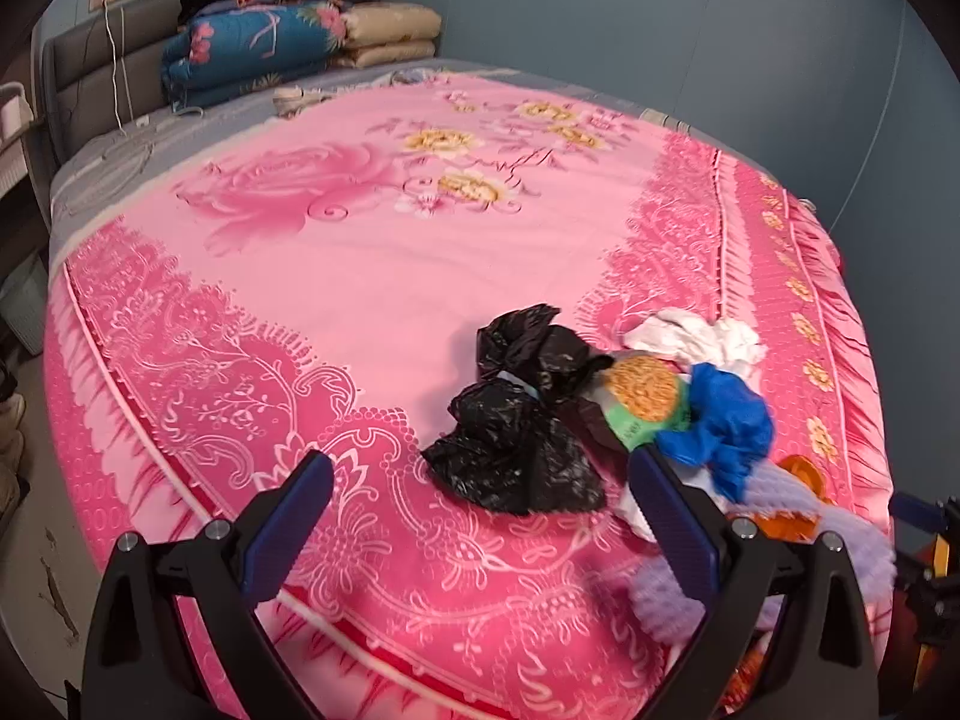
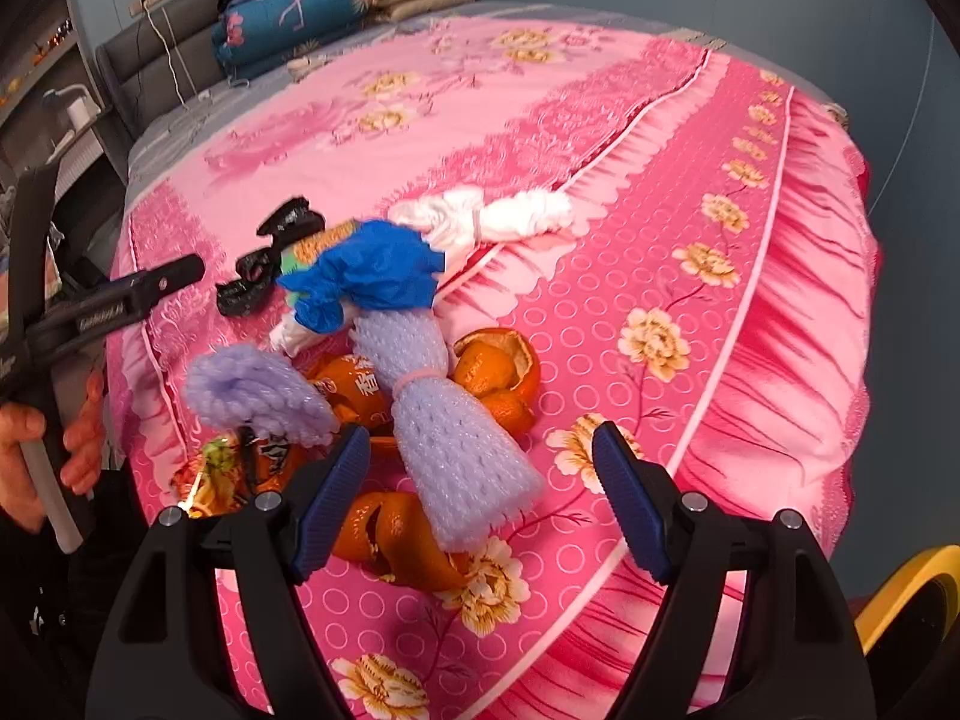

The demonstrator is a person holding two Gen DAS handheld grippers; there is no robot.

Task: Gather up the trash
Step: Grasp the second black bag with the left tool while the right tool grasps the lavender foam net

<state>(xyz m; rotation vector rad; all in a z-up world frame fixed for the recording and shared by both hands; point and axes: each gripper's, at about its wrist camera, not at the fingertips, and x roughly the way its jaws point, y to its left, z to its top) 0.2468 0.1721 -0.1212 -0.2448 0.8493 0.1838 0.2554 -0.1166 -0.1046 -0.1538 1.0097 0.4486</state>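
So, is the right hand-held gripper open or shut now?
Open. The right hand-held gripper has its two blue pads wide apart, with nothing clamped; the purple foam net lies on the bed below them.

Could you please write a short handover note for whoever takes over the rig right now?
Left claw: open, empty, above the bed's near edge, facing the black plastic bags.
Right claw: open, empty, over the purple foam net and orange peels.
Trash lies in one heap on the pink bedspread: black bags, a blue plastic bag, white crumpled tissue, foam nets, peels, an orange snack wrapper.
Done: nothing picked up yet.
Left: grasp and collect every piece; no bin is clearly in view.
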